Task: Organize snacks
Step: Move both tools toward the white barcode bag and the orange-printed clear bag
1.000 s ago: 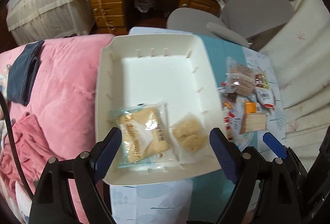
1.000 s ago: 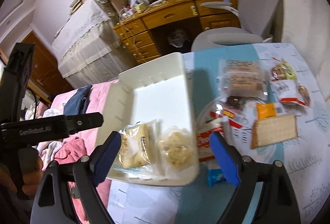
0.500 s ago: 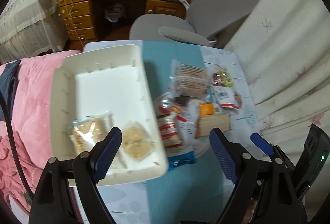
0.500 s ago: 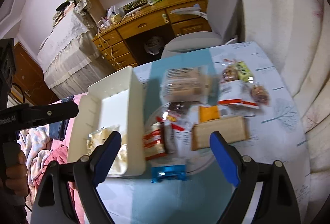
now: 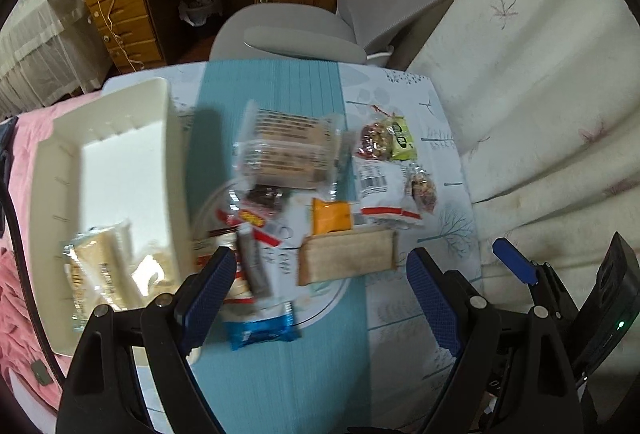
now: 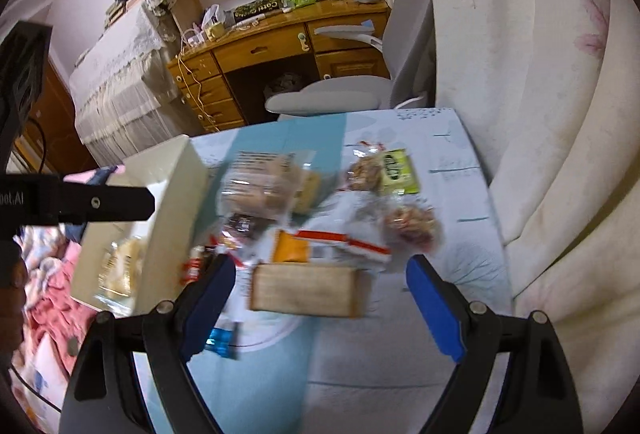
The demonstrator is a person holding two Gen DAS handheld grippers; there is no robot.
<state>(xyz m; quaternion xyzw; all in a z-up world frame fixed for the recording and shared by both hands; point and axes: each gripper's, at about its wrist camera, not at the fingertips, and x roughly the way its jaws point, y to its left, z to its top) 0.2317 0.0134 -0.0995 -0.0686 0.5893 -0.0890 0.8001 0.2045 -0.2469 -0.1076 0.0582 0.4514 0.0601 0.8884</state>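
The flat tan cracker pack (image 6: 306,290) is the snack that lies most directly before your right gripper (image 6: 316,298): it rests on the table (image 6: 460,154), on the pale round mat, just ahead of the gap between the two blue fingers (image 6: 430,308), and its long axis runs left to right, so across the line of the fingers and not along it. In the left wrist view the same cracker pack (image 5: 348,260) sits ahead and between the fingers of your left gripper (image 5: 320,294) also, but it looks a little further from them, so I judge the right one nearer. Around the pack you have the orange packet (image 6: 291,248) just behind it, the white packet with red stripe (image 6: 344,244), the big clear bread pack (image 6: 260,186) further back, and the blue packet (image 6: 220,340) near the left finger. The white tray (image 5: 100,170) stands at the left, partly over the pink blanket (image 5: 16,274), with two wrapped snacks already inside. Both grippers hover above the table, tilted downward, their fingers wide apart and holding nothing. To take the pack by its short width, you probably must turn the wrist or come from its end.
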